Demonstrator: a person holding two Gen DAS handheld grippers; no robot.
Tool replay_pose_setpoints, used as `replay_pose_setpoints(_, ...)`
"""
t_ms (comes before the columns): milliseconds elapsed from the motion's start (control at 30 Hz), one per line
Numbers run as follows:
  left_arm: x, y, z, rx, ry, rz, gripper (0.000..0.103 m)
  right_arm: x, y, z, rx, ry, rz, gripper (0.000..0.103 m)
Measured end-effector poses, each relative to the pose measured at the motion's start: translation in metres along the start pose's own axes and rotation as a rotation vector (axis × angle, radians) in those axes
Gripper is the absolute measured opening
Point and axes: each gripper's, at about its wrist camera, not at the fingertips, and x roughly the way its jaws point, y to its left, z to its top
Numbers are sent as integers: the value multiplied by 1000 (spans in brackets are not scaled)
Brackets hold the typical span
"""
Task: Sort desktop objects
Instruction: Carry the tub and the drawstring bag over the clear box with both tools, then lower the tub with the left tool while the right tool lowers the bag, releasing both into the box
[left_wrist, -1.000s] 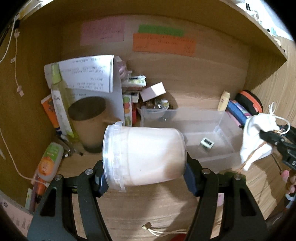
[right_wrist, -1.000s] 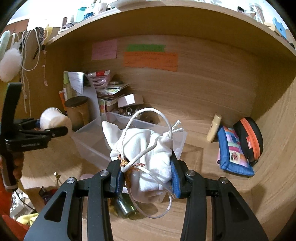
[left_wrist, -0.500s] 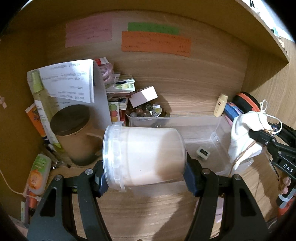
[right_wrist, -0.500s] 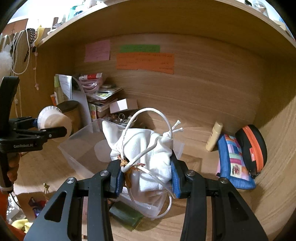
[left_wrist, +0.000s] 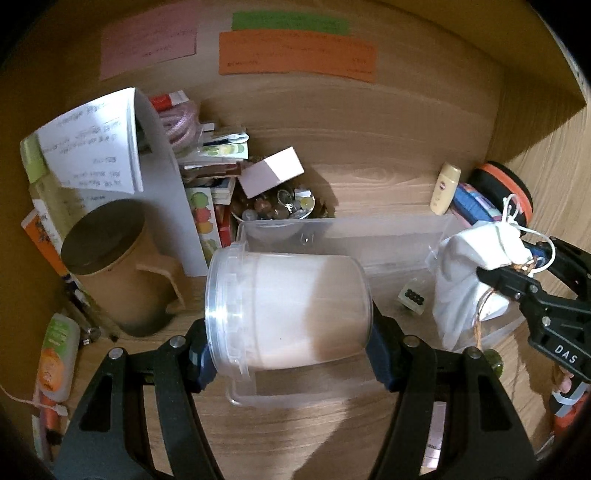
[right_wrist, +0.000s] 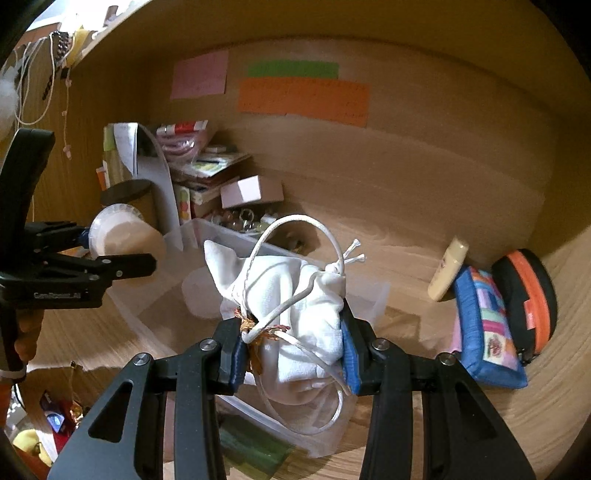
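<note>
1. Left gripper (left_wrist: 290, 356): pinching a translucent lidded tub (left_wrist: 288, 308) of pale contents, held on its side, lid end to the left, blue pads pressed on both ends.
2. Right gripper (right_wrist: 293, 349): clamped on a white drawstring pouch (right_wrist: 291, 295); its cord loops up and over the bundle, and a frayed orange-brown thread sits at the left pad.
3. Change over the last second: both grippers have advanced toward the clear plastic bin (left_wrist: 388, 236). In the left wrist view the tub now overlaps the bin's near left corner, where earlier it sat short of it. In the right wrist view the pouch hangs over the bin's near wall, closer than before.
4. Grip on both items is unchanged across the frames; no slipping seen.
5. Bin contents: one small pale block with dark dots (left_wrist: 410, 295) lies on the floor; otherwise hard to read through the clear walls.
6. Surroundings: brown lidded mug (left_wrist: 118, 269) stands left of the bin, a dish of small trinkets (left_wrist: 277, 206) behind it, a blue patterned pouch (right_wrist: 487, 325) and an orange-and-black case (right_wrist: 528, 299) well to the right.
7. Judgement: both items appear headed for the bin; neither is released yet. The tub lying sideways may roll once dropped.
</note>
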Motion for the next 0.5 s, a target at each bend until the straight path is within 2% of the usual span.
replay_pose_setpoints(133, 8, -2, -2, 1, 24, -28, 65, 10, 2, -3, 3, 25, 20, 37)
replay_pose_setpoints(200, 11, -6, -3, 17, 22, -8, 65, 13, 4, -4, 2, 33, 25, 38)
replay_pose_setpoints(300, 20, -8, -7, 17, 53, -27, 65, 19, 6, -6, 1, 47, 34, 38)
replay_pose_setpoints(500, 27, -17, -12, 43, 65, -25, 65, 28, 9, -9, 4, 61, 50, 38)
